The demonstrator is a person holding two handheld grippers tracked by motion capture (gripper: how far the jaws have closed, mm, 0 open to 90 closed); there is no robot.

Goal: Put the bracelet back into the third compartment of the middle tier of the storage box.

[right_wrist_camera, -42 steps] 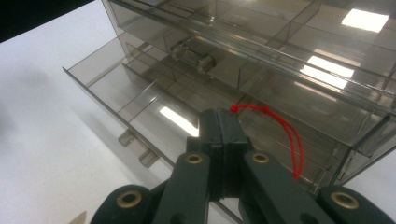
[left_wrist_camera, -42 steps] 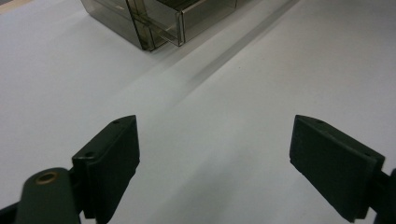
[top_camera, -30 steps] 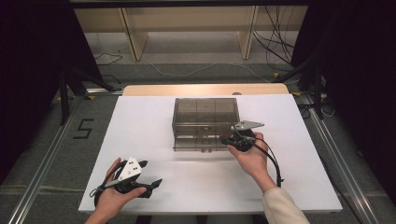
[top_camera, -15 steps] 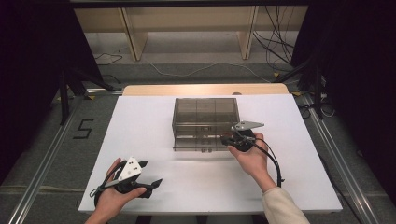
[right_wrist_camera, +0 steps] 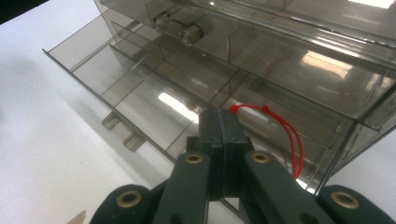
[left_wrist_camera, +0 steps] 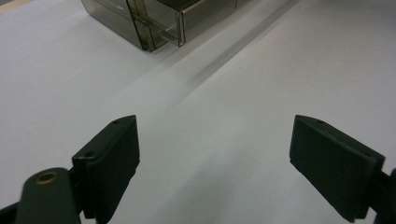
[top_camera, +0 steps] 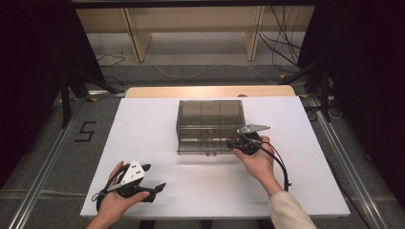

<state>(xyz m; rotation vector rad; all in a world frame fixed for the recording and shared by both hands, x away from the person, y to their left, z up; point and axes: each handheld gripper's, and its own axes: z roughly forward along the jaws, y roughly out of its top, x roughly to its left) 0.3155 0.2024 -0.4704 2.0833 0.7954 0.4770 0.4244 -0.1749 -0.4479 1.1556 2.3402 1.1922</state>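
A smoky see-through drawer box (top_camera: 210, 114) stands mid-table, its lower drawer (right_wrist_camera: 140, 88) pulled out toward me and split into compartments. My right gripper (top_camera: 235, 142) sits at the drawer's right front corner. Its jaws are shut (right_wrist_camera: 219, 116) on the end of a thin red cord loop (right_wrist_camera: 292, 135) that hangs over the drawer's right compartment. My left gripper (top_camera: 154, 176) rests in a hand near the table's front left, far from the box. It is open (left_wrist_camera: 219, 154) with bare table between its pads, and the box's corner (left_wrist_camera: 154, 23) lies farther off.
The white table top (top_camera: 143, 124) spreads around the box. A tab handle (right_wrist_camera: 122, 130) juts from the drawer front. A roundish clear part (right_wrist_camera: 180, 28) shows through the box's upper front. Wooden shelving legs (top_camera: 136, 38) and cables (top_camera: 286, 43) lie beyond the far edge.
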